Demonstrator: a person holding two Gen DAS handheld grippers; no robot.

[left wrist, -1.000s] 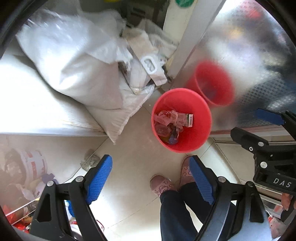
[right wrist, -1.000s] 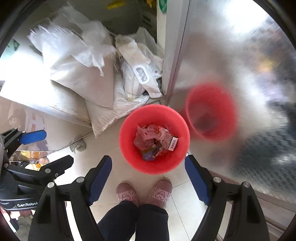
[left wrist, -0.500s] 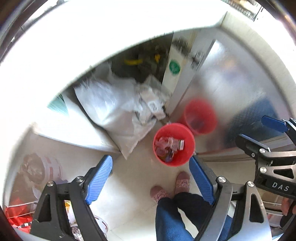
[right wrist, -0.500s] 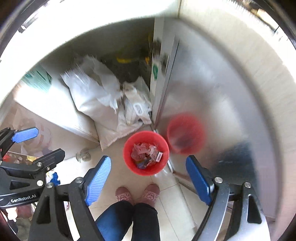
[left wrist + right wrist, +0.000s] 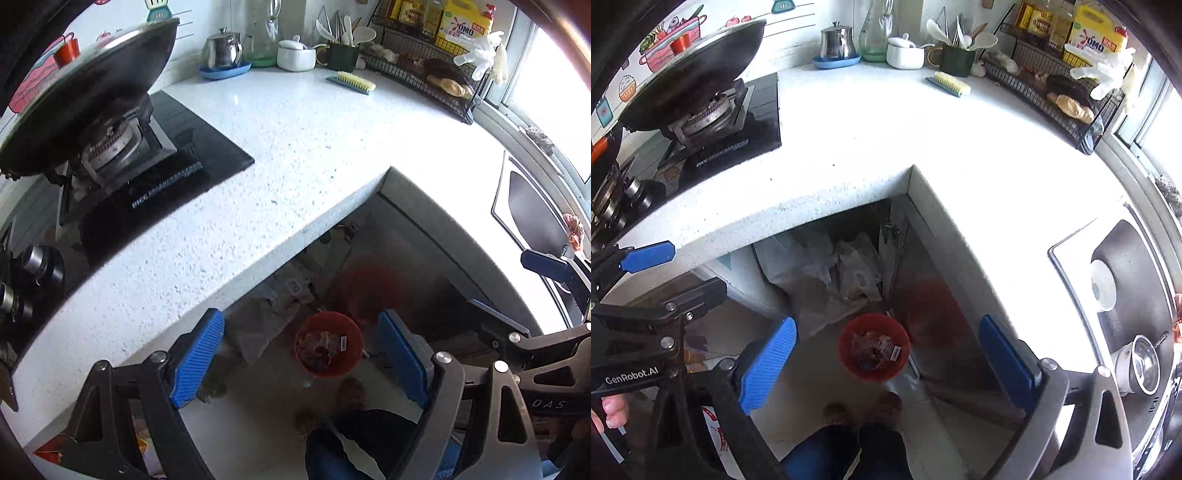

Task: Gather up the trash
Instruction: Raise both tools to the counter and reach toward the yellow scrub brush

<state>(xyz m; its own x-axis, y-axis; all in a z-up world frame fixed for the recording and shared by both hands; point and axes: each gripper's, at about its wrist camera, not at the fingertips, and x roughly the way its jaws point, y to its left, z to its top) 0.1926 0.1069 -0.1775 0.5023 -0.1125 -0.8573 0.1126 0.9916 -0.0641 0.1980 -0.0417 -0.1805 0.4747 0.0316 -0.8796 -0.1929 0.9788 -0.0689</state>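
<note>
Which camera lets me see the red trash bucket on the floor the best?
The right wrist view. The red bucket sits fully clear between the fingers there, wrappers visible inside. In the left wrist view the red bucket also shows whole, but it looks dimmer and the right-hand finger crowds its rim.

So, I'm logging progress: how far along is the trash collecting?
Done: wrappers already lie in the red bin on the floor. In hand: nothing; the left gripper and right gripper are both open and empty, high above the bin. Left: no loose trash shows on the countertop, so little seems left.
</note>
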